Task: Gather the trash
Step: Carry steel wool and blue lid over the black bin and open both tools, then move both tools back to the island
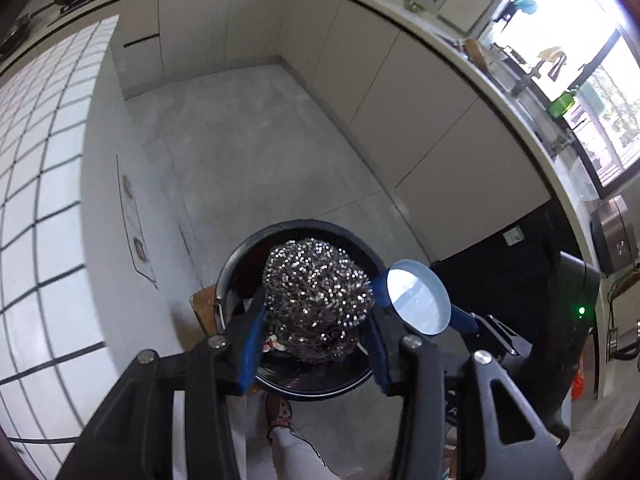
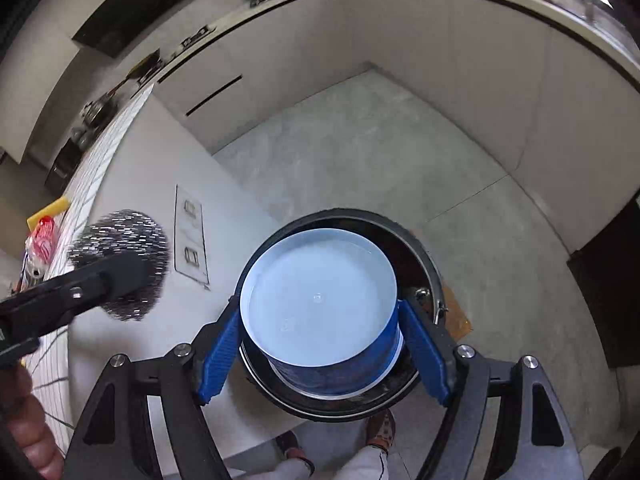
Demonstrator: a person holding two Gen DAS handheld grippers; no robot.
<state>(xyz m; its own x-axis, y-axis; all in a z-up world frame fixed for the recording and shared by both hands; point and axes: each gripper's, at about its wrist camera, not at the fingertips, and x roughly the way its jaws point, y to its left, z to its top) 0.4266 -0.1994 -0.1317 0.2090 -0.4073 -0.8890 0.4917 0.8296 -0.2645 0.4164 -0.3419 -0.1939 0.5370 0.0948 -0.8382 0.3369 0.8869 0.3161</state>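
Observation:
My left gripper (image 1: 318,314) is shut on a steel wool scrubber (image 1: 318,296) and holds it above a round black trash bin (image 1: 236,256) on the floor. The scrubber also shows in the right wrist view (image 2: 124,236), left of the bin. My right gripper (image 2: 320,340) is shut on a blue paper cup (image 2: 320,300) with a white inside, held over the same trash bin (image 2: 424,248). The cup also shows in the left wrist view (image 1: 418,298), beside the scrubber. Some trash lies inside the bin, mostly hidden.
A white tiled counter (image 1: 36,184) stands at the left, with a red-wrapped item (image 2: 42,236) and a yellow sponge (image 2: 48,210) on it. Beige cabinets (image 1: 400,92) line the back and right. A black appliance (image 1: 520,272) stands at right. The person's shoes (image 2: 380,426) are under the bin.

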